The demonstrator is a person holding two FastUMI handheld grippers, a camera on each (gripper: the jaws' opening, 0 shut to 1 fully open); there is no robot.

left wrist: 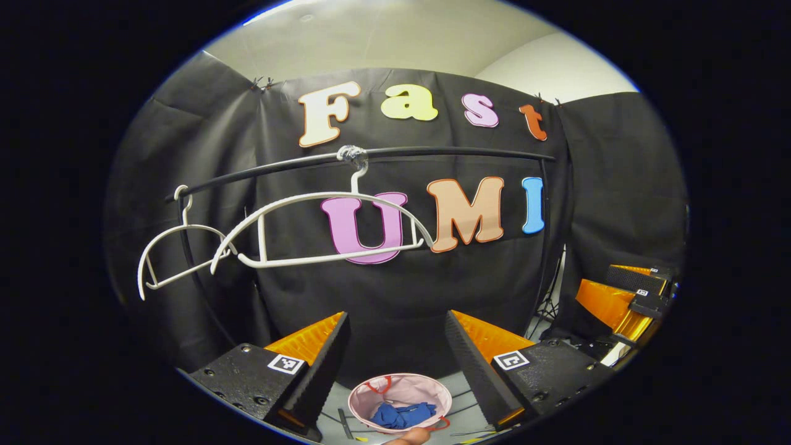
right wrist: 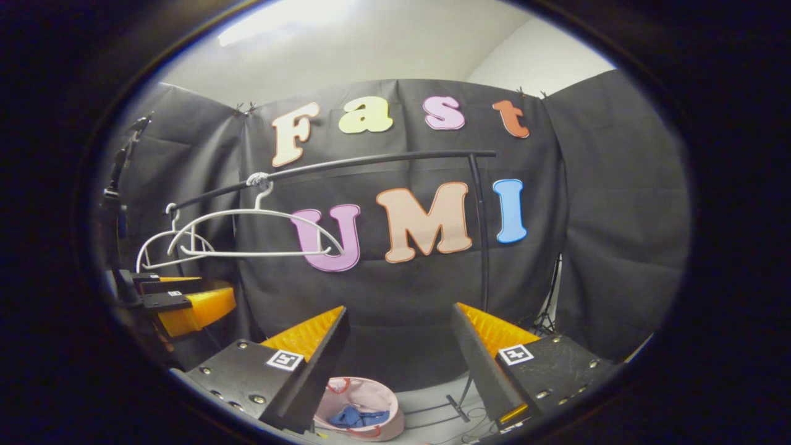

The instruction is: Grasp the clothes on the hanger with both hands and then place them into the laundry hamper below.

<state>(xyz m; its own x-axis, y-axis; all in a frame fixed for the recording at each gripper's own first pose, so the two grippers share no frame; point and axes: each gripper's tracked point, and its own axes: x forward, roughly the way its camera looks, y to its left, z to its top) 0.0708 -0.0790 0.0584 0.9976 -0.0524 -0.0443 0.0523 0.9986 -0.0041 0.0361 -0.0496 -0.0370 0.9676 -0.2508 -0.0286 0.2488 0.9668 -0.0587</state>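
My left gripper [left wrist: 397,352] has its fingers wide apart, nothing between them; my right gripper [right wrist: 398,349] likewise spread and empty. Straight below and ahead of the left sits the pink laundry hamper [left wrist: 371,395], blue clothes [left wrist: 401,414] already crumpled inside. In the right gripper view the hamper lies down-left, so left is nearer. Farther up, bare white hanger [left wrist: 321,228] on the black rail [left wrist: 432,152], running left-right. Drop looks done; nothing left to grasp.

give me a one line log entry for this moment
left gripper: open | right gripper: open | hangers: bare | clothes: in hamper
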